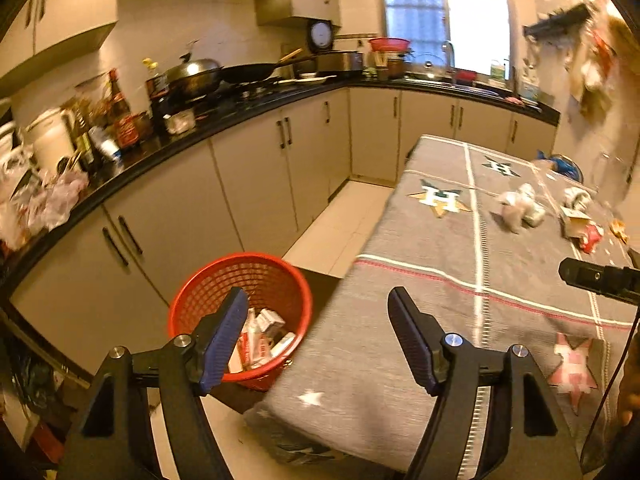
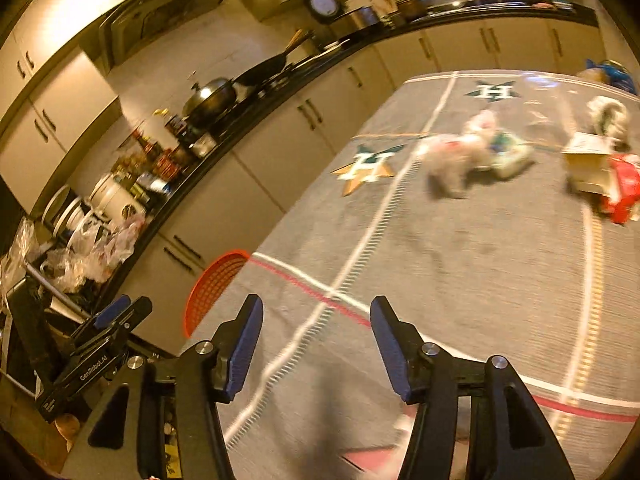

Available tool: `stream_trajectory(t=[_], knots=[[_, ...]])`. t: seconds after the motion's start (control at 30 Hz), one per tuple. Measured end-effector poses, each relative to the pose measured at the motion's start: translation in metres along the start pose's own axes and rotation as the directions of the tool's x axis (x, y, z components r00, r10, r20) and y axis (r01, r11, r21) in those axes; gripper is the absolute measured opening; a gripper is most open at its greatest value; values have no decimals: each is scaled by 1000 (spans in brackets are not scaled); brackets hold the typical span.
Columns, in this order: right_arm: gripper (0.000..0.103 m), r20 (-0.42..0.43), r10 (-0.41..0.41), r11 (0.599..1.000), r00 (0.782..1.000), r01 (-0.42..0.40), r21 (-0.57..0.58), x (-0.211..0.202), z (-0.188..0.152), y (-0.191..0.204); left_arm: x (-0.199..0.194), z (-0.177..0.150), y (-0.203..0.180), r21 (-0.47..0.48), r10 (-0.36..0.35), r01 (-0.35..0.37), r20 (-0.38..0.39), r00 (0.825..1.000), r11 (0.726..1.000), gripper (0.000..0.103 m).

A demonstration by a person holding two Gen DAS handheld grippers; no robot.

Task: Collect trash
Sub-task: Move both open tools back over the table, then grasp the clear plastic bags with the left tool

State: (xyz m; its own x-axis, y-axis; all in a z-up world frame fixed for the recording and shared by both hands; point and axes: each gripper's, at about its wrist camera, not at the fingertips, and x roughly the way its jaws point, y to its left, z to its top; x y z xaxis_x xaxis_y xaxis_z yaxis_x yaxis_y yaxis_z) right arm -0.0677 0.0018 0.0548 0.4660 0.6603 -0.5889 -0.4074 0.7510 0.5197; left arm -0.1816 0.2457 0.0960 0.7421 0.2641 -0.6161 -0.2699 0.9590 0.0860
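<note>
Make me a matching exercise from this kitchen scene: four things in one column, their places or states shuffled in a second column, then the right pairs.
Things:
1. red basket
2. crumpled white paper
3. wok with lid
4. left hand-held gripper

Places or states:
A. on the black counter by the stove
B. open, nothing between the fingers
C. beside the table's edge, boxes inside
D. lying on the grey tablecloth

Pairs: 1-C, 2-D, 3-A, 4-B
</note>
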Motion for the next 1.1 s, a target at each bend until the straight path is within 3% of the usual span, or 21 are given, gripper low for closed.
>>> stream_trajectory(t=[0.33,0.53,0.67,0.8,0.97,1.1], knots=[[64,75,-81,996,994,78,44,-48,5,-54,-4,11,-50,41,-82,83,-25,996,996,72],[64,146,-109,989,983,93,115,-74,25,-87,4,18,-71,45,-99,101,-48,994,994,72],[66,231,-131,984,964,98,149,-90,53,-102,12,18,-86,55,-112,116,-70,991,992,72],[67,327,-182,968,927,112,223,-104,76,-128,23,22,-97,50,-133,138,-102,986,989,72],[67,371,-272,940,888,162,301,-116,82,-168,44,41,-109,15,-172,176,-144,975,984,72],[68,339,-299,914,892,165,372,-118,79,-204,67,63,-132,22,-226,233,-163,960,972,72]])
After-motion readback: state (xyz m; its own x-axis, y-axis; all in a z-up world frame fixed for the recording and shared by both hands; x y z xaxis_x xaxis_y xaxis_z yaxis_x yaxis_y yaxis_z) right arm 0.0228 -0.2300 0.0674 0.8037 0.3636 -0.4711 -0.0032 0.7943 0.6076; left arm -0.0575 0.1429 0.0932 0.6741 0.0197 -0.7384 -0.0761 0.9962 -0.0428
